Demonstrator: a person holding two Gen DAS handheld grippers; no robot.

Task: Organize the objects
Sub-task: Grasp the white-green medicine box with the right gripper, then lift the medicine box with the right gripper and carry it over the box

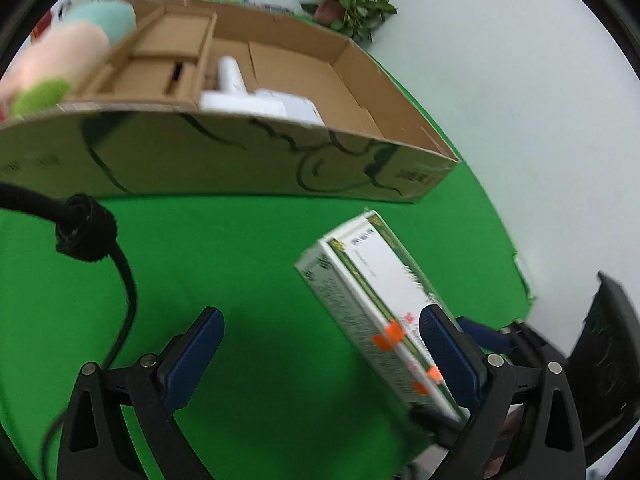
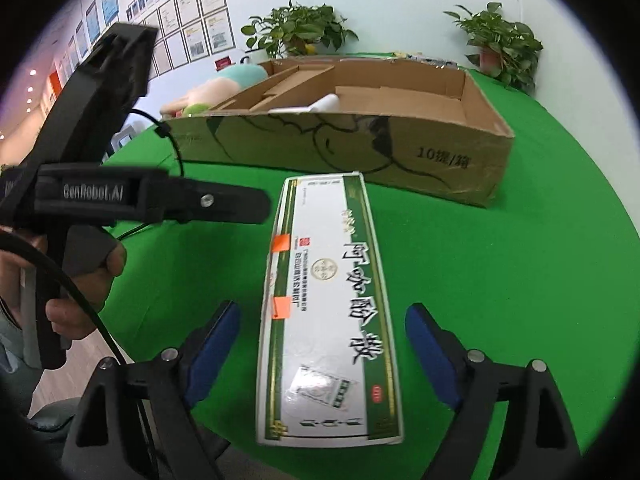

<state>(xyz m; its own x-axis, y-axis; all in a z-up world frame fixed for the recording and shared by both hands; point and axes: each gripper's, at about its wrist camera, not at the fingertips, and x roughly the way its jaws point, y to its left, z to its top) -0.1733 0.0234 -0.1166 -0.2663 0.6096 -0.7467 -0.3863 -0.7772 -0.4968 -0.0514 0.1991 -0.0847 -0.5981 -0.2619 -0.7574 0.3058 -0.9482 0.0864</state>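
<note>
A long white and green medicine box (image 2: 328,312) with orange stickers lies flat on the green table (image 2: 500,264). My right gripper (image 2: 323,307) is open and straddles the box's near half, with a gap on each side of it. In the left wrist view the same medicine box (image 1: 372,300) sits by the right finger (image 1: 448,356) of my left gripper (image 1: 320,312), which is open, its other finger far off. A hand holds the left gripper (image 2: 224,202) to the left of the box.
An open cardboard carton (image 1: 240,156) (image 2: 360,148) stands just beyond, with dividers and white items (image 1: 260,100) inside. A pastel plush toy (image 1: 60,60) lies at its left end. Potted plants (image 2: 500,40) stand at the back. The table's edge (image 1: 520,272) curves close on the right.
</note>
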